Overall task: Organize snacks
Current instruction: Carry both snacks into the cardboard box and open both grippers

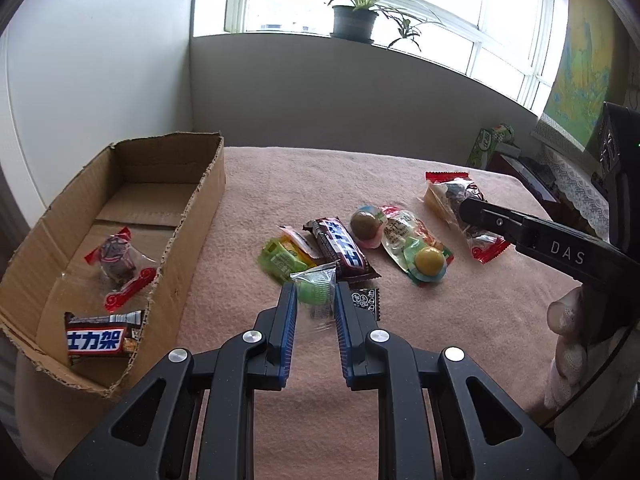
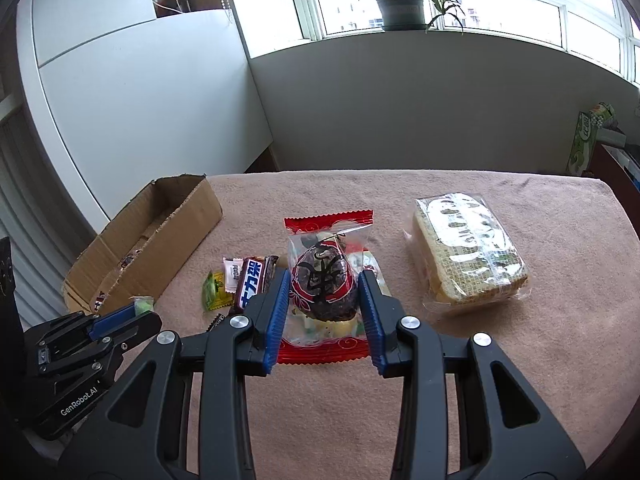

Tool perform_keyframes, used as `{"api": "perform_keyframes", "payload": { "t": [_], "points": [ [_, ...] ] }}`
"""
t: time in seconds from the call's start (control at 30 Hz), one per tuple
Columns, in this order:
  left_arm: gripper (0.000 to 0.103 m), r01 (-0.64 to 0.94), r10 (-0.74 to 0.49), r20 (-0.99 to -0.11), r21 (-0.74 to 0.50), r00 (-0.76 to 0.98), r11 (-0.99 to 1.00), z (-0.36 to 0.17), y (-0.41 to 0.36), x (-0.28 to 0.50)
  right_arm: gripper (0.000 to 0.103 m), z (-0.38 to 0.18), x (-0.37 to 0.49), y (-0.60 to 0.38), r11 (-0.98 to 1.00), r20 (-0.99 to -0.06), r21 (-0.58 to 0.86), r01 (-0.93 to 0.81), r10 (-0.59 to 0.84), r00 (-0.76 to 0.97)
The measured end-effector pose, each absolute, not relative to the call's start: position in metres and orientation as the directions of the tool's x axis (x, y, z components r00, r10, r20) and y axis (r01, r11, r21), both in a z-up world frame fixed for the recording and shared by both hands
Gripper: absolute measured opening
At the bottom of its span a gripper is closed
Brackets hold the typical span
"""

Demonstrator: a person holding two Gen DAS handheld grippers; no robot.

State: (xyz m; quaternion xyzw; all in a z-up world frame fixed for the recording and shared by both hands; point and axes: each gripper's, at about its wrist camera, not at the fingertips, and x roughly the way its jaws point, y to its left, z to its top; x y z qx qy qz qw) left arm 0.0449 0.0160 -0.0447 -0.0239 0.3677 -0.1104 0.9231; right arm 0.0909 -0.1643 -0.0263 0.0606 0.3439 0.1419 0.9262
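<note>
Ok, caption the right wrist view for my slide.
Right claw grips a red-edged cake packet above the pink tablecloth, cardboard box at left.

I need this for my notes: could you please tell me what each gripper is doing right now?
Left gripper: closed on a small green candy.
Right gripper: closed on a red-edged snack packet.

A potted spider plant [image 2: 402,2] is sitting on the sill of a bright window [image 1: 420,4], a green carton [image 2: 584,142] is standing beyond the right edge of the pink-covered table [image 2: 520,360], and a yellow-green picture [image 1: 582,68] is hanging above a lace-edged cloth [image 1: 576,188].
</note>
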Motion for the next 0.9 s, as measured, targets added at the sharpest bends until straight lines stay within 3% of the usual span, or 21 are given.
{"api": "perform_keyframes", "payload": {
  "t": [0.47, 0.9],
  "points": [
    [0.017, 0.045, -0.132, -0.602, -0.158, 0.787, 0.986, -0.025, 0.082, 0.034, 0.036, -0.003, 0.094, -0.073, 0.894, -0.564, 0.239, -0.379, 0.446, 0.695],
    [0.017, -0.097, -0.029, -0.608, -0.174, 0.794, 0.980, -0.033, 0.136, 0.040, 0.036, -0.007, 0.122, 0.009, 0.844, -0.575, 0.258, -0.470, 0.525, 0.627]
  ]
}}
